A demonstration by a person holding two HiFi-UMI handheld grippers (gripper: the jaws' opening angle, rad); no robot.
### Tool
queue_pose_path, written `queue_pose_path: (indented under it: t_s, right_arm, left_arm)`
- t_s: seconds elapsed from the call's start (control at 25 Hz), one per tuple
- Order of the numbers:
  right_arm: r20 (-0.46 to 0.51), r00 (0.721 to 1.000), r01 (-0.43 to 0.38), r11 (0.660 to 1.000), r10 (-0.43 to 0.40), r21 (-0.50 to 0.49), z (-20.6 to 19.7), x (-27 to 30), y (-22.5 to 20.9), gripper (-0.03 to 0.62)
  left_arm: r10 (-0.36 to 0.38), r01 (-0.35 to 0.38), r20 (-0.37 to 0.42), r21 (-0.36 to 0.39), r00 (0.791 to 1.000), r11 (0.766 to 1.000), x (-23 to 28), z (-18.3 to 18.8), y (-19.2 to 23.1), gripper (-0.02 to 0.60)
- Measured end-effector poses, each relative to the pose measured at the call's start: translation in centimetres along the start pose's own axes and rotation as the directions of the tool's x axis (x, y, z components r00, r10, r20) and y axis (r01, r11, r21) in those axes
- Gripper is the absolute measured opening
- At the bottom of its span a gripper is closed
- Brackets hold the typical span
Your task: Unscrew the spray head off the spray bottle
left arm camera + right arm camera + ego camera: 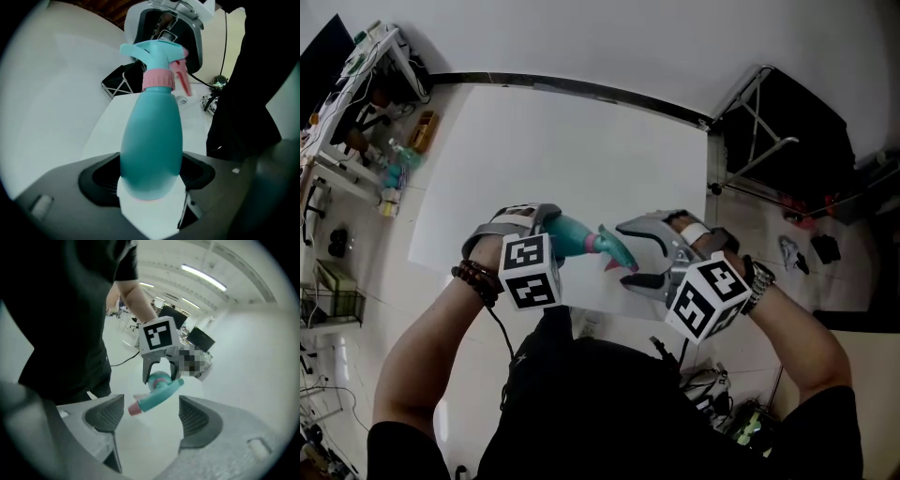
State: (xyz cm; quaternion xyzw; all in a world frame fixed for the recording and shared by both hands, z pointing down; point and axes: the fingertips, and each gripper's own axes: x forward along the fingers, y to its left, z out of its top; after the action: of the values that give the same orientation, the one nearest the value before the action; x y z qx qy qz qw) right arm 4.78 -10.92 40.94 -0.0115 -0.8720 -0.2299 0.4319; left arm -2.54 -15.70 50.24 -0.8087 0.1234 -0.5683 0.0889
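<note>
The person has the teal spray bottle (570, 236) held up over the white table (581, 141), lying roughly sideways between the two grippers. The left gripper (150, 180) is clamped round the fat bottom end of the bottle. Both dark pads press against its sides, and the bottle sticks straight out along the jaws with the spray head (154, 50) at the far end. The pink collar (158, 79) sits on the neck and the pink trigger (182, 78) hangs off to one side (so the head is on the bottle, not off).

The right gripper (149, 414) has nothing in its grip. Its jaws are spread wide, and the nozzle end of the spray head sits right at their mouth, lined up with the gap. Neither ribbed pad touches it. In the head view the two jaw tips bracket the tip of the head, one above and one below, close but clear of it.

Each gripper has its marker cube facing up toward the head camera. There's a bead bracelet (476, 279) on the left wrist and a watch (759, 278) on the right.

Round the edges there's a cluttered shelf (366, 94) off the table's far left corner and a black folding frame (778, 122) on the floor past the far right corner, both well away from the bottle.
</note>
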Motion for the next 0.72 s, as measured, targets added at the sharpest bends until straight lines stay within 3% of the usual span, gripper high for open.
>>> queue_pose_path:
  t_s: [0.04,0.12,0.24,0.48,0.6,0.72]
  right_arm:
    - [0.034,0.998,-0.048,0.994,0.044,0.103,0.0,-0.3,0.0,0.345]
    - [0.135,0.987,-0.128,0.942,0.09,0.31,0.7,-0.9,-0.7,0.351]
    - [0.218,0.974,-0.156,0.862,0.055,0.482,1.8,-0.9,-2.3,0.351]
    - [0.126,0.992,-0.083,0.861,0.022,0.502,2.1,1.7,-3.0,0.308]
    - [0.102,0.994,-0.076,0.842,0.025,0.534,1.6,2.4,-3.1,0.248]
    - [0.079,0.996,-0.072,0.829,0.034,0.554,1.3,2.8,-3.1,0.145]
  left_arm:
    - [0.015,-0.015,-0.005,-0.001,1.0,1.0,0.0,-0.1,0.2,0.397]
    - [0.038,-0.038,-0.012,-0.007,0.999,0.999,-0.1,-0.2,0.7,0.397]
    - [0.058,-0.058,-0.023,-0.01,0.998,0.998,-0.1,-0.2,0.9,0.397]
    - [0.042,-0.043,-0.043,-0.001,0.998,0.999,-0.2,0.4,0.3,0.399]
    - [0.038,-0.037,-0.05,0.001,0.998,0.999,-0.1,0.6,0.2,0.399]
    - [0.038,-0.038,-0.059,0.0,0.998,0.999,-0.1,0.5,0.2,0.399]
